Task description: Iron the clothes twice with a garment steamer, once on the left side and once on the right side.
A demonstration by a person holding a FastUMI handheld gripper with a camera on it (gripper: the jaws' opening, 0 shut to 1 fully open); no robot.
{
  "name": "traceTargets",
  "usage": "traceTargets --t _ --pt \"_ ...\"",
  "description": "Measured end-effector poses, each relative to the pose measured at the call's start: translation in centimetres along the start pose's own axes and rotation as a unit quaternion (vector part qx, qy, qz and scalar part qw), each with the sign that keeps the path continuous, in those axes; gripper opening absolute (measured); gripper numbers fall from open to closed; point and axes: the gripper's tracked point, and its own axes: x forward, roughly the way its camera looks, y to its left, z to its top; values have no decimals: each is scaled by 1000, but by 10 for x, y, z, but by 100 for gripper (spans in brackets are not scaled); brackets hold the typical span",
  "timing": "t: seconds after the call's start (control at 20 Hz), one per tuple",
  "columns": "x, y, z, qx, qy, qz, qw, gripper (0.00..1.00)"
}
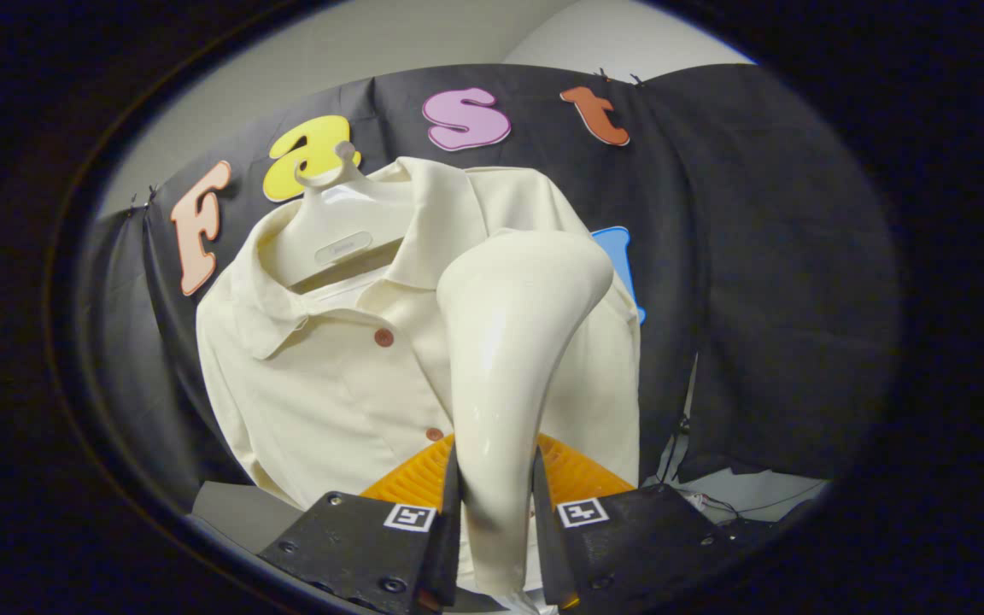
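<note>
While clamped on the handle of the garment steamer point(509, 359), both fingers point(445, 530) of the gripper point(496, 534) pressing its narrow lower end from either side. Steamer rising from between the fingers, widening to a rounded head up by the shirt's right shoulder as seen. Head's face turned away toward the cloth; touching or just off it, cannot tell. Behind the handle, low down, a ribbed orange piece point(573, 470), fan-shaped, what it is unclear. Beyond, cream button-up shirt point(321, 384) on a pale hanger point(334, 226), collar open, two brown buttons showing down the placket. Farther still, black booth wall point(757, 282).

Judged as start of a pass: steamer in hand, head high on one side of the shirt, likely about to stroke. Which pass of the two, cannot tell. Next move calls for a steady draw down that panel, head kept flat to the fabric, grip firm so the handle does not twist, then a shift across the placket to the other side.
</note>
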Motion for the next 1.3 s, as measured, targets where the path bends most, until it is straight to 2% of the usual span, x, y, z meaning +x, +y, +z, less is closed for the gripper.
traceTargets --t 0.2,0.4,0.8,1.3 --pt "7 -7 -8 -20 18 0 1000 38" --pt "12 -17 -19 -4 23 1 1000 39" --pt "22 -35 -67 8 57 9 998 39" --pt "39 -69 -134 56 83 15 995 39"
